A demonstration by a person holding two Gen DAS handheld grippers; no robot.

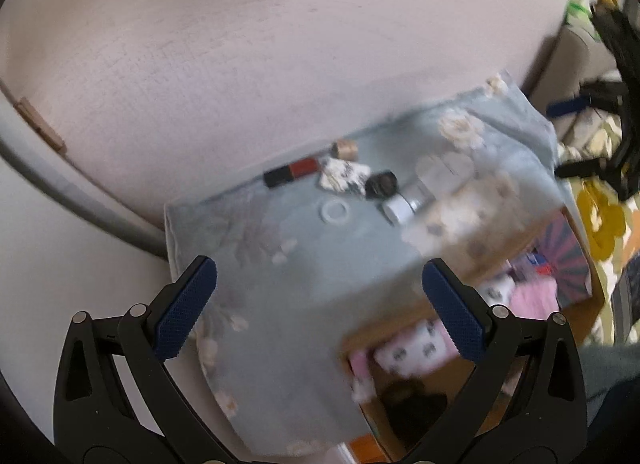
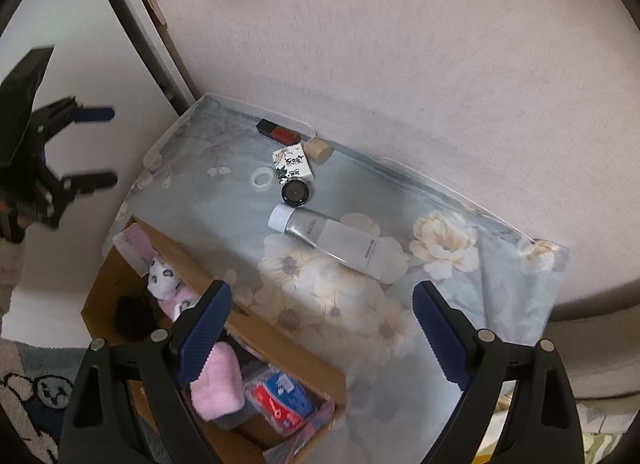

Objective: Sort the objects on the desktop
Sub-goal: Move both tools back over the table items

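On a blue floral cloth (image 2: 224, 204) several small items lie near the wall: a red and black lipstick case (image 2: 278, 131), a cork-coloured cap (image 2: 319, 149), a patterned white box (image 2: 292, 162), a black round jar (image 2: 295, 192), a white ring (image 2: 262, 180) and a silver-white tube (image 2: 340, 240). My right gripper (image 2: 322, 288) hangs open above the cloth, nearer than the tube, holding nothing. My left gripper (image 1: 318, 268) is open and empty too, over the cloth's near part. The left wrist view is blurred; the jar (image 1: 382, 184) and ring (image 1: 334, 211) still show.
An open cardboard box (image 2: 260, 334) beside the cloth holds pink fabric (image 2: 218, 384), a spotted white piece and a red and blue pack (image 2: 280, 400). A pale wall (image 2: 400, 44) rises right behind the items. A dark curved tube (image 2: 132, 24) runs along the wall's left.
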